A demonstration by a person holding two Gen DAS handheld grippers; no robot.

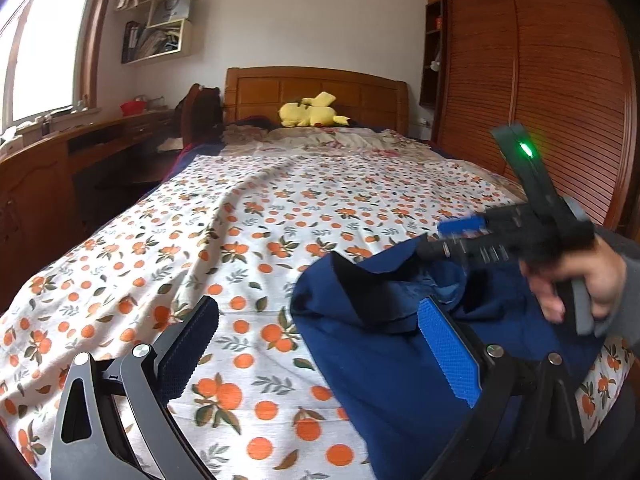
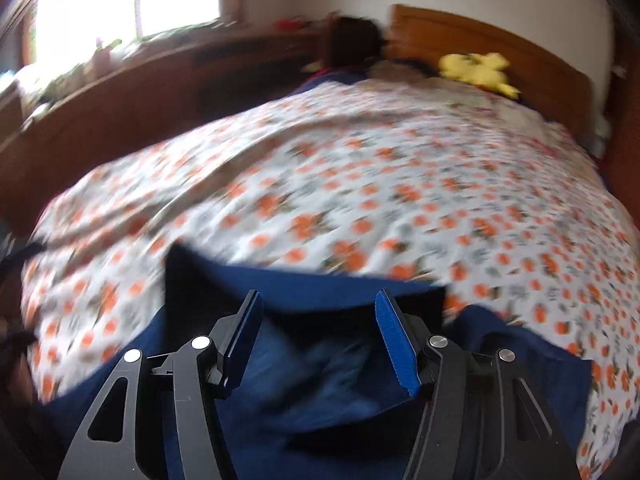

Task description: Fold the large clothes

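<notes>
The step in hand looks like the very start of the fold: 1 dark blue garment (image 1: pixel 384 344) lies bunched in a heap at the near edge of the bed (image 1: pixel 248 216), on the orange-print sheet, with its black-lined collar or hem standing up, and nothing about it is flat or squared yet. The left gripper (image 1: pixel 320 344) has its 2 fingers spread wide, 1 over bare sheet and the blue-padded 1 against or just over the cloth, gripping nothing. The right gripper (image 2: pixel 320 340) hovers over the heap with its 2 fingers also apart, no cloth between them; its own view is smeared with blur, so whether the pads touch the fabric cannot be told. In the left view the person's right hand (image 1: pixel 576 284) shows on that tool's handle. The next move, as a judgement, calls for each gripper to find a separate edge or corner, close on it, and draw the garment out flat across the sheet. Besides these, 1 yellow plush toy (image 1: pixel 312 112) lies by the headboard (image 1: pixel 316 92).
</notes>
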